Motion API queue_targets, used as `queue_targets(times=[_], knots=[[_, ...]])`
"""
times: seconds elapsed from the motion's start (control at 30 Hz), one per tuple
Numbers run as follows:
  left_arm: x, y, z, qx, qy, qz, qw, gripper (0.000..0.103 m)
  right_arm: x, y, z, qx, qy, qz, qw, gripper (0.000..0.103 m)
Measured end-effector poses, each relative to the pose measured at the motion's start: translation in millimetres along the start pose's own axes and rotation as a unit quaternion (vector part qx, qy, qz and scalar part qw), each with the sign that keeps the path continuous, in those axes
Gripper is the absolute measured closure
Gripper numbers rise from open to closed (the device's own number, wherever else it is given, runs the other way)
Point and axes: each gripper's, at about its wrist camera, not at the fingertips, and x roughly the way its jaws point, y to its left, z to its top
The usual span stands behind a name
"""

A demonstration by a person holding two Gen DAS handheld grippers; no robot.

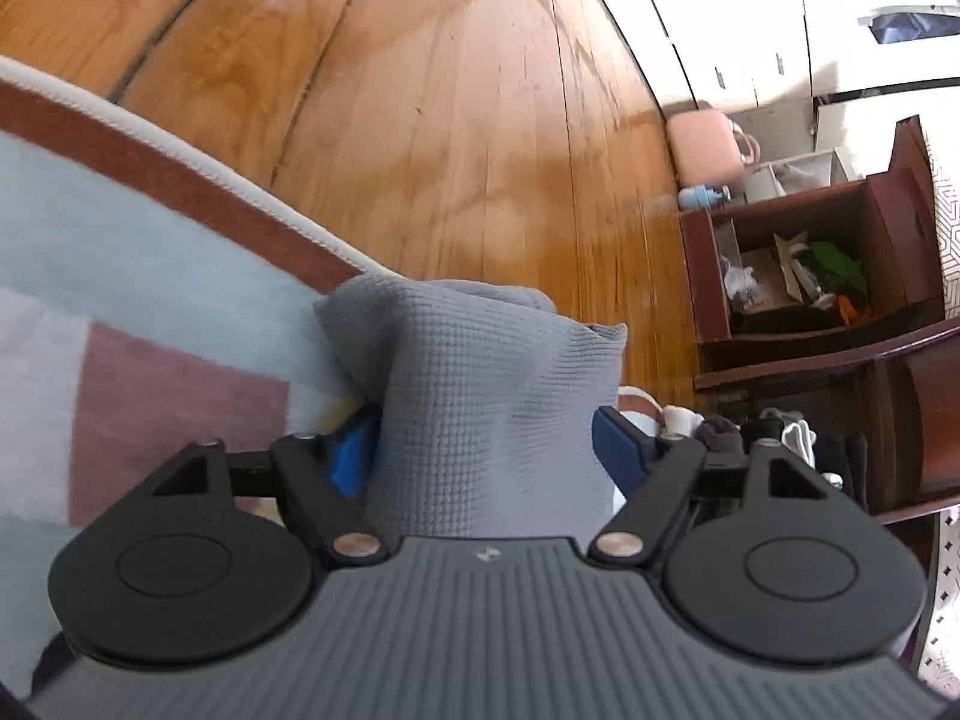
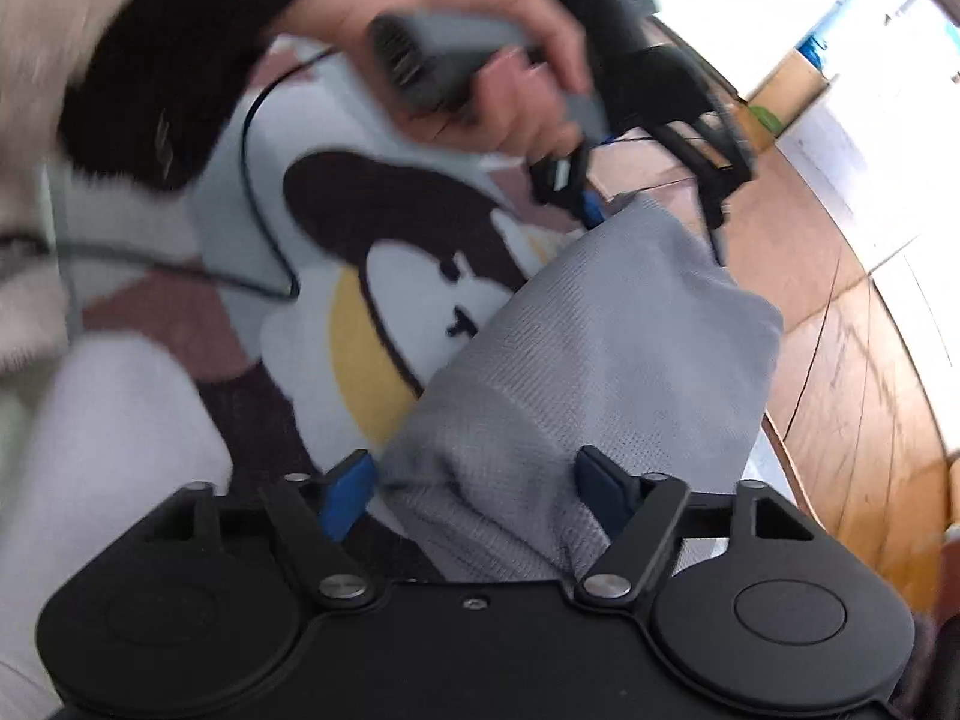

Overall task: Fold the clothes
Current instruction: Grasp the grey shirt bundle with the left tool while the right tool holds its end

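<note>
Looking down the left wrist camera first, the left gripper (image 1: 489, 444) has a thick bunch of grey waffle-knit garment (image 1: 474, 384) packed between its blue fingers (image 1: 351, 459), jaws clamped on the cloth with the fabric rising ahead of them, lifted over the edge of the patterned rug (image 1: 120, 252) where it meets the wooden floor (image 1: 432, 108). Off to the side sits a dark wooden shelf unit (image 1: 810, 276) full of clutter — well apart from the action. Over to the right wrist camera, blurred with motion: the right gripper (image 2: 474, 492) is likewise closed on a gathered fold of the same grey garment (image 2: 600, 348), which stretches away from it to the left gripper (image 2: 576, 192), held in the person's left hand (image 2: 480, 60), above the cartoon-print rug (image 2: 384, 276). So the cloth hangs slung between the two tools, off the rug. My read is that a fold is being carried over, and doing it well means keeping both grips firm and level, holding the span taut enough to stop it sagging — then laying the edge down squarely before either jaw lets go. That trailing cable (image 2: 258, 192) looks worth avoiding.
</note>
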Motion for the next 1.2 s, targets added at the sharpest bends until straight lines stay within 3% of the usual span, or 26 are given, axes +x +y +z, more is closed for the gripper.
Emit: queue_targets(times=[0.03, 0.1, 0.13, 0.17, 0.23, 0.33, 0.43, 0.5, 0.53, 0.57, 0.6, 0.67, 0.73, 0.77, 0.8, 0.9, 0.97, 1.07, 1.13, 1.2], knots=[[1.6, 1.2, 1.5, -0.005, 0.005, -0.008, 0.9999, 0.055, 3.7, 4.8, -1.1, -0.022, 0.0, -0.014, 1.0, 0.023], [2.7, -7.2, -2.1, 0.022, -0.003, 0.017, 0.9996, 0.08, 14.3, 14.7, -1.4, -0.075, 0.0, -0.057, 0.996, 0.025], [3.1, -11.9, -4.3, 0.037, -0.008, 0.032, 0.9988, 0.083, 12.6, 14.8, -3.0, -0.085, -0.004, -0.068, 0.994, 0.029], [0.1, -17.4, -6.7, 0.047, -0.014, 0.043, 0.9978, 0.084, 10.9, 14.8, -4.6, -0.096, -0.008, -0.078, 0.992, 0.045], [-13.0, -39.0, -12.4, 0.086, -0.039, 0.072, 0.9929, 0.086, 4.2, 13.5, -6.6, -0.107, -0.012, -0.112, 0.988, 0.064], [-48.3, -74.7, -27.3, 0.141, -0.088, 0.116, 0.9793, 0.087, -12.2, 0.5, -9.0, -0.09, -0.01, -0.167, 0.982, 0.07], [-79.5, -70.2, -42.9, 0.106, -0.096, 0.136, 0.9803, 0.087, -25.4, -29.6, -18.3, -0.023, 0.008, -0.168, 0.986, 0.073], [-85.0, -53.0, -46.6, 0.079, -0.081, 0.149, 0.9823, 0.087, -32.3, -56.9, -27.6, 0.083, 0.021, -0.116, 0.99, 0.064], [-84.0, -42.4, -45.5, 0.066, -0.07, 0.153, 0.9835, 0.087, -36.9, -72.7, -33.5, 0.151, 0.029, -0.088, 0.984, 0.057], [-83.2, -31.2, -44.3, 0.041, -0.06, 0.154, 0.9854, 0.087, -39.4, -90.3, -44.5, 0.242, 0.029, -0.033, 0.969, 0.054], [-83.8, -20.3, -41.5, 0.011, -0.056, 0.144, 0.9879, 0.087, -41.6, -107.8, -55.7, 0.331, 0.028, 0.024, 0.943, 0.052], [-84.7, -5.4, -36.4, -0.036, -0.051, 0.121, 0.9906, 0.087, -34.3, -132.7, -89.1, 0.517, 0.001, 0.165, 0.84, 0.035], [-84.9, -4.1, -32.6, -0.039, -0.047, 0.116, 0.9914, 0.086, -13.3, -137.4, -117.0, 0.641, -0.027, 0.265, 0.719, 0.023], [-83.6, -5.9, -32.4, -0.03, -0.046, 0.123, 0.991, 0.086, -1.8, -135.4, -124.5, 0.679, -0.026, 0.285, 0.676, 0.023], [-82.1, -7.9, -32.3, -0.02, -0.045, 0.13, 0.9902, 0.085, 7.2, -132.1, -129.5, 0.705, -0.02, 0.296, 0.645, 0.023], [-78.7, -9.9, -32.3, -0.003, -0.056, 0.132, 0.9897, 0.084, 29.6, -121.1, -138.5, 0.757, 0.022, 0.304, 0.578, 0.023], [-77.1, -10.7, -32.3, 0.02, -0.074, 0.127, 0.989, 0.083, 35.5, -116.3, -144.1, 0.788, 0.018, 0.318, 0.527, 0.022], [-69.3, -13.1, -32.0, 0.061, -0.088, 0.142, 0.9841, 0.078, 47.7, -112.4, -141.9, 0.811, 0.011, 0.316, 0.492, 0.018], [-65.1, -9.4, -30.6, 0.06, -0.09, 0.149, 0.9829, 0.066, 56.1, -109.1, -137.8, 0.825, 0.022, 0.303, 0.476, 0.017], [-66.5, 2.7, -27.4, 0.032, -0.1, 0.132, 0.9857, 0.058, 62.1, -107.9, -130.1, 0.833, 0.014, 0.307, 0.46, 0.014]])
